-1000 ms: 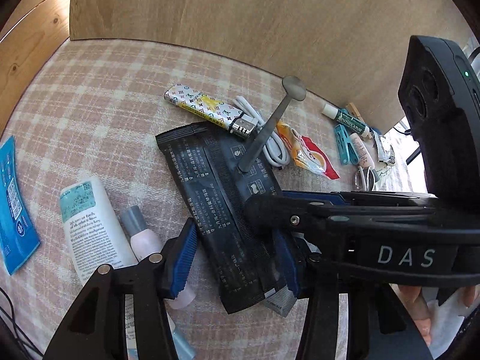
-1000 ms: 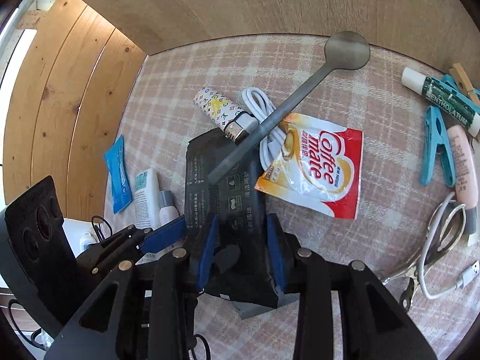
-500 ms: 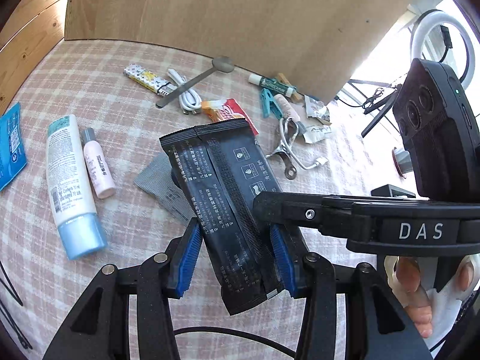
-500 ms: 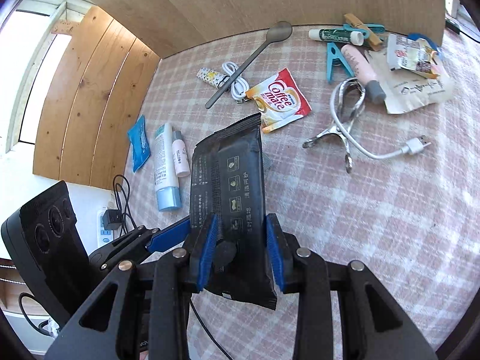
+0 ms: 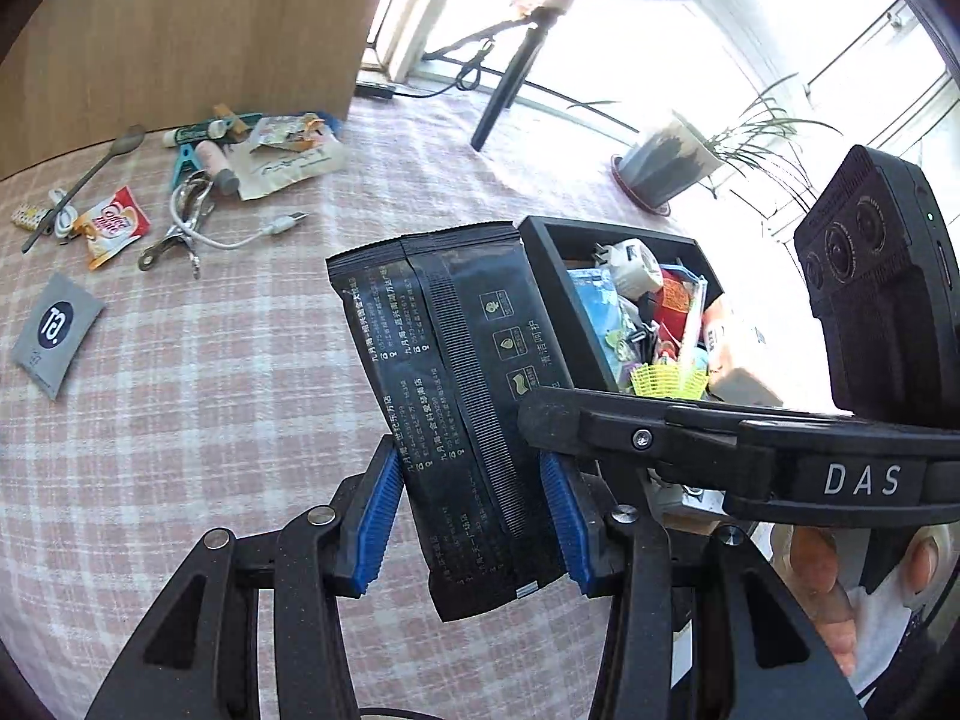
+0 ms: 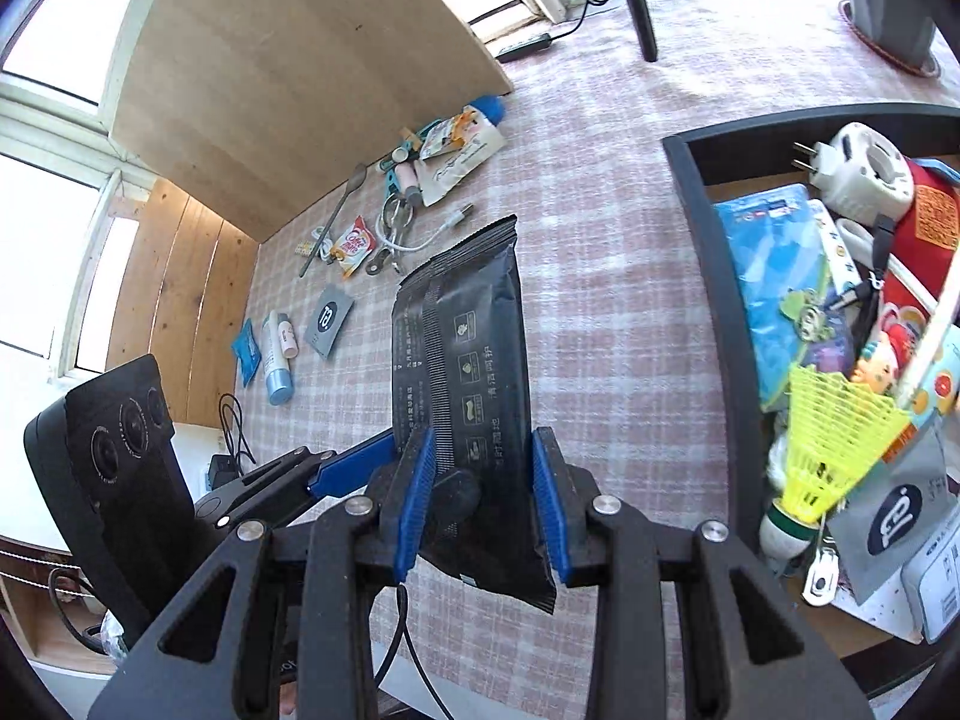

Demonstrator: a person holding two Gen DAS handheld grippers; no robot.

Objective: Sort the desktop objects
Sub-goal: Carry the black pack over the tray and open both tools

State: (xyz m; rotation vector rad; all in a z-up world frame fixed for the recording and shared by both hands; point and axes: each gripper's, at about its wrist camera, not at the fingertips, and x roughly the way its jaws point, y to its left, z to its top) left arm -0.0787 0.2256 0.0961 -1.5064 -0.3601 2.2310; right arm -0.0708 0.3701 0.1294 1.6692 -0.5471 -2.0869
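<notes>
A black wipes pack (image 5: 462, 384) is held in the air over the checked tablecloth, gripped from both sides. My left gripper (image 5: 474, 516) is shut on its lower end. My right gripper (image 6: 480, 498) is shut on the same pack (image 6: 462, 372) from the other side. A black storage box (image 5: 540, 240) full of small items stands just right of the pack; it also shows in the right wrist view (image 6: 696, 204).
Loose items lie at the far left: a grey sachet (image 5: 57, 327), a Coffee-mate sachet (image 5: 114, 225), a spoon (image 5: 84, 180), a white cable (image 5: 240, 237), tubes and a clip. A potted plant (image 5: 666, 162) and a stand pole (image 5: 510, 78) are behind the box.
Both grippers have lifted the black pack off the table and carried it right, from the clutter to beside the black box.
</notes>
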